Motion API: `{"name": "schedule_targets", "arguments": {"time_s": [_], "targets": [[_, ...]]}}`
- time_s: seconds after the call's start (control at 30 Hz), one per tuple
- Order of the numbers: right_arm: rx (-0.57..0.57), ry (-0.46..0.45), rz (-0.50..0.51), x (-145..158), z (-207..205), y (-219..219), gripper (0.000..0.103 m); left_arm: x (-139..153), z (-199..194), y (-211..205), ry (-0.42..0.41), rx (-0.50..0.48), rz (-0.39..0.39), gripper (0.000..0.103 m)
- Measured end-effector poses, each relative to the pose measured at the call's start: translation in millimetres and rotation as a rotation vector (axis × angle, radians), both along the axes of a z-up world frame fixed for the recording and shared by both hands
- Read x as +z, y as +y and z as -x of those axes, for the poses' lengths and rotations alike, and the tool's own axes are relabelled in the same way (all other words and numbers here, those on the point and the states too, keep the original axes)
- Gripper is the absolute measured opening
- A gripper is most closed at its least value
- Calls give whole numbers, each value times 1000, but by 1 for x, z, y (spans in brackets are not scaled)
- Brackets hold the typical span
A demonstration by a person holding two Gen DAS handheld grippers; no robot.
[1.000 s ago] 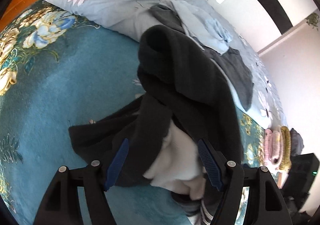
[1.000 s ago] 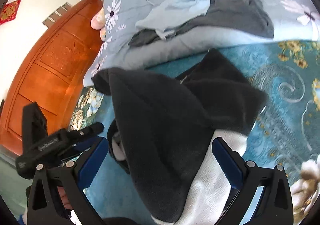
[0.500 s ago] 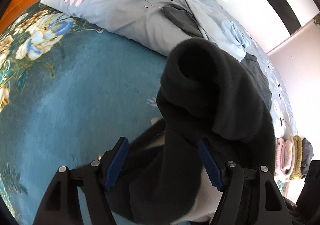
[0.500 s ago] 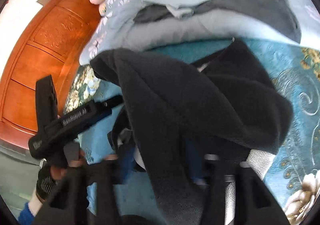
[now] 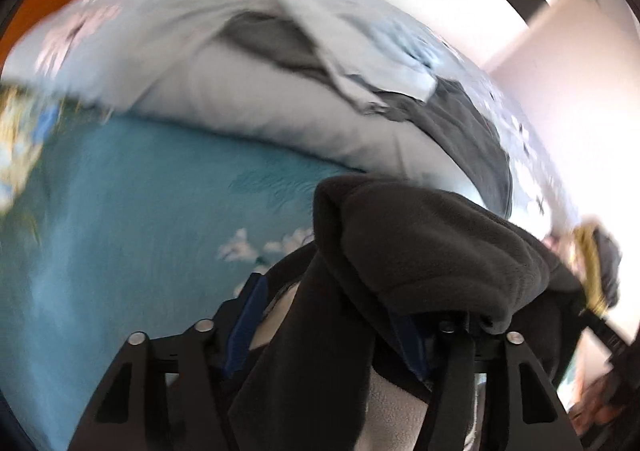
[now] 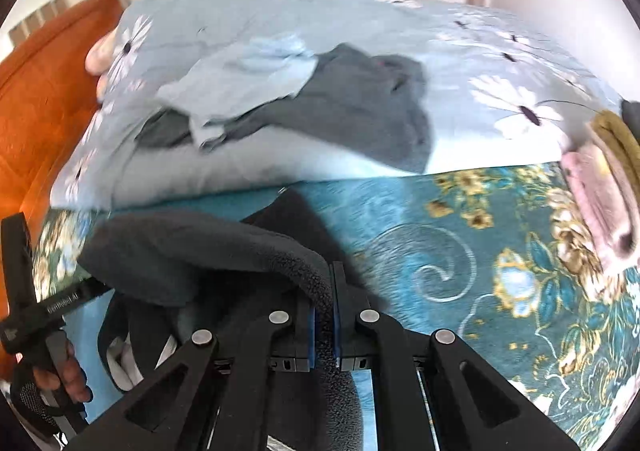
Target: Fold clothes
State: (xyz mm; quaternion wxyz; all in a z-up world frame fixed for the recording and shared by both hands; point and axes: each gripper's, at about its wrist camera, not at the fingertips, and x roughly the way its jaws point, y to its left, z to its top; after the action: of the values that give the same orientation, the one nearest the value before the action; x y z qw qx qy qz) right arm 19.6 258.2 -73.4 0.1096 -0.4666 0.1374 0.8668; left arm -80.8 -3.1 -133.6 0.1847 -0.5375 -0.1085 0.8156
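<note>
Right gripper [image 6: 324, 325] is clamping a rolled edge of the dark fleece garment [image 6: 224, 251], blue pads pressed together on the cloth at lower centre of the right wrist frame. Left gripper [image 5: 328, 325] is sitting with its jaws spread, fleece garment [image 5: 420, 251] draping over and between the fingers across the lower centre and lower right of the left wrist frame; the right pad is mostly buried, so whether it is actually pinching anything is hard to say, looks like not. Pale lining of the garment [image 5: 384, 411] is showing at the bottom of that frame. Garment is hanging bunched over the teal floral blanket [image 6: 460, 251], which is filling the lower right of the right wrist frame and the left half of the left wrist frame. Grey daisy-print duvet [image 6: 460, 51] is running across the upper half, with a charcoal garment [image 6: 360, 107] and a light blue garment [image 6: 248, 79] lying crumpled on it, touching. Folded stack in pink and mustard [image 6: 600, 171] is sitting at the right edge. Person's hand [image 6: 60, 375] is gripping the other tool's handle at lower left of the right wrist frame. Orange wooden headboard [image 6: 44, 91] is at upper left. Left wrist frame is motion-blurred.
</note>
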Motion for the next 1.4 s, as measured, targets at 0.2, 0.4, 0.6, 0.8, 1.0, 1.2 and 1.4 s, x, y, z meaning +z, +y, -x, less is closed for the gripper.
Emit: {"name": "schedule_targets", "arguments": {"time_s": [0.2, 0.4, 0.6, 0.8, 1.0, 1.2, 1.4], "targets": [[-116, 82, -50, 27, -29, 30, 6, 13, -9, 36, -30, -105, -87, 53], [-100, 84, -39, 32, -42, 33, 6, 30, -40, 71, -34, -188, -125, 53], [-80, 100, -29, 37, -50, 29, 6, 12, -47, 98, -96, -179, -8, 35], [-60, 116, -20, 43, -58, 26, 6, 47, -58, 81, 10, -100, 59, 14], [-72, 208, -58, 87, -62, 39, 6, 140, -56, 17, 211, 68, 87, 13], [-66, 345, -114, 153, -70, 45, 6, 240, -77, -23, 443, 141, 152, 10], [-43, 476, -169, 216, -92, 37, 6, 323, -122, -43, 635, 145, 210, 9]]}}
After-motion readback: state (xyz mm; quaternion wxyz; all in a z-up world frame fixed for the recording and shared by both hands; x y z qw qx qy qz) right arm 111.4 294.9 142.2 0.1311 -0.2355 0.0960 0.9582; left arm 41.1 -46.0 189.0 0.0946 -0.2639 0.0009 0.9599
